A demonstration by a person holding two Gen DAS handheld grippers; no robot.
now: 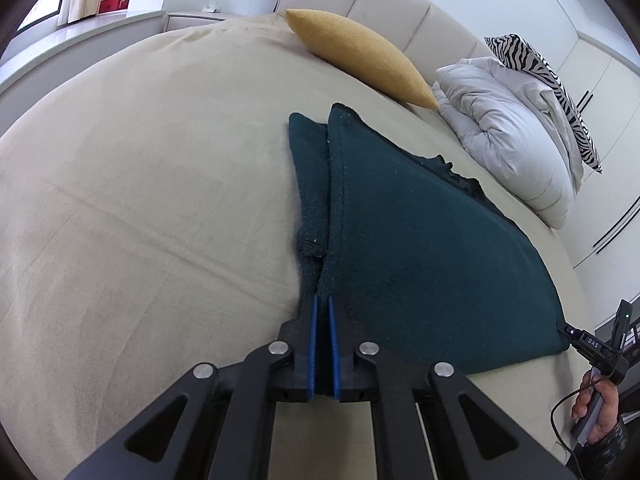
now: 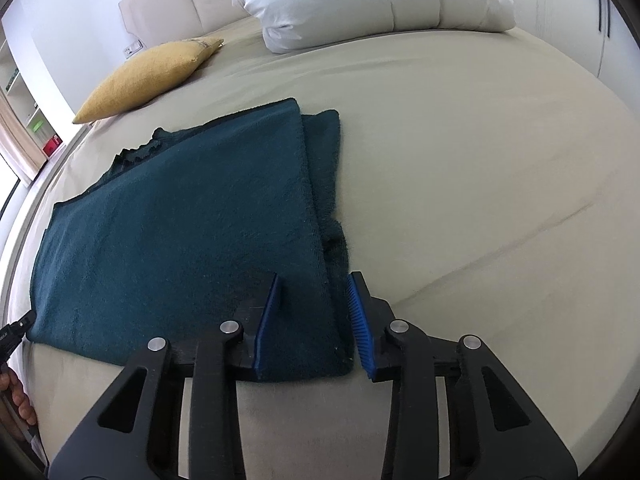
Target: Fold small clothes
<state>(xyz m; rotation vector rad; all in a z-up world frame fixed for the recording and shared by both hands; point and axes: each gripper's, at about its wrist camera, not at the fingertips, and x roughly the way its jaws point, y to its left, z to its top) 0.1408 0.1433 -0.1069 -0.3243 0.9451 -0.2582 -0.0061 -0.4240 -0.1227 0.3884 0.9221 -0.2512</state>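
- Left gripper [image 1: 321, 300]: its black fingers with smooth blue pads are pressed nearly together, pinching the near edge of the folded teal garment [image 1: 420, 240] where two layers meet.
- Right gripper [image 2: 314, 292]: its fingers are spread wide, straddling the garment's [image 2: 180, 220] near right corner; the ribbed blue pad [image 2: 360, 324] on the outer finger sits just beside the fabric edge, while the other finger lies over the cloth.
- Teal garment: a fuzzy, fleece-like knit, folded into a rough rectangle with a narrower strip showing along one side and a ragged, ruffled bit at its far edge; it lies flat on the beige bedsheet [image 1: 140, 200].
- Mustard cushion [image 1: 360, 56]: a coarse-woven, pointed-cornered pillow lying beyond the garment, toward the padded cream headboard [image 1: 380, 4].
- White duvet [image 1: 512, 128]: puffy and crumpled, bundled beyond the garment beside the cushion, with a zebra-striped pillow [image 1: 548, 80] leaning behind it.
- Bedsheet: smooth, matte, with faint crease lines.
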